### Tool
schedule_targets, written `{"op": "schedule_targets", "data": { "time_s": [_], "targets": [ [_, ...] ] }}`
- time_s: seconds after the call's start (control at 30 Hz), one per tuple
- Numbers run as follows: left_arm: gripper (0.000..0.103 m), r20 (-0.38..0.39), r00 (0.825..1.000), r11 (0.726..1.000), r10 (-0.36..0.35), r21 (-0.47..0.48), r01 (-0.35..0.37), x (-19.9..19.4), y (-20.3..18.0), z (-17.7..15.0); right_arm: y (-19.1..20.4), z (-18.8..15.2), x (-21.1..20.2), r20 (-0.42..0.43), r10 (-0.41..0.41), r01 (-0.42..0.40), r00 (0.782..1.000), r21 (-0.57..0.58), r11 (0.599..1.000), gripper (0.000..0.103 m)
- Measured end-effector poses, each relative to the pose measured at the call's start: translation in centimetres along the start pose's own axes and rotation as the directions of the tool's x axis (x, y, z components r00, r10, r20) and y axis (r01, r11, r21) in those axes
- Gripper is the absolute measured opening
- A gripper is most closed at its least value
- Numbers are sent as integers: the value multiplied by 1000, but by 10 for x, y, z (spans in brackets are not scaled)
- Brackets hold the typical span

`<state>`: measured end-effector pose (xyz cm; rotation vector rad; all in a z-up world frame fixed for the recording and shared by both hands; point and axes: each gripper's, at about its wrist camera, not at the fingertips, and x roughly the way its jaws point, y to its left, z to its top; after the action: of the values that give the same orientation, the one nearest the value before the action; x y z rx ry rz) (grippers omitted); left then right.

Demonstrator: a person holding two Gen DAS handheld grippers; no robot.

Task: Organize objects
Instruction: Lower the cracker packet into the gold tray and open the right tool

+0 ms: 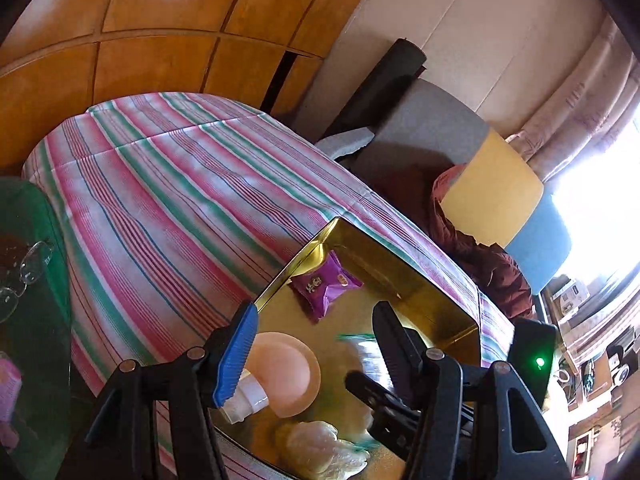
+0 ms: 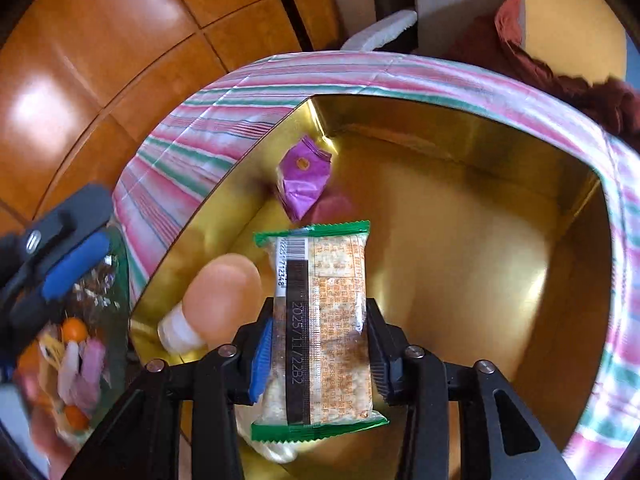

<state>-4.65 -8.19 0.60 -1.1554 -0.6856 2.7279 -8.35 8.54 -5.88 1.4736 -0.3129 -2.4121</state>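
A gold tin box (image 1: 432, 304) (image 2: 520, 128) sits on a striped tablecloth. Inside lie a purple snack packet (image 1: 326, 284) (image 2: 304, 178), a peach bottle with a white cap (image 1: 280, 372) (image 2: 218, 300) and a pale crinkled packet (image 1: 324, 448). My right gripper (image 2: 320, 344) is shut on a green-edged rice cracker packet (image 2: 320, 332), held over the box; it shows blurred in the left wrist view (image 1: 360, 352). My left gripper (image 1: 316, 344) is open and empty above the box's near edge; its blue pad shows in the right wrist view (image 2: 76, 264).
The striped tablecloth (image 1: 180, 200) covers the table. A green glass surface (image 1: 36, 320) at left holds spectacles (image 1: 24, 276) and small items, with mixed sweets (image 2: 76, 356) in the right wrist view. A chair with yellow and blue cushions (image 1: 492, 192) and dark red cloth (image 1: 480, 256) stands behind.
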Motion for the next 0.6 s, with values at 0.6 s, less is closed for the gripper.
{"op": "schedule_targets", "data": {
  "time_s": [0.6],
  "targets": [
    [61,-7,1000,1000,5,18,-5,2,-9,-13,2,-32,-64,150,10,0,989,-71,998,66]
  ]
}}
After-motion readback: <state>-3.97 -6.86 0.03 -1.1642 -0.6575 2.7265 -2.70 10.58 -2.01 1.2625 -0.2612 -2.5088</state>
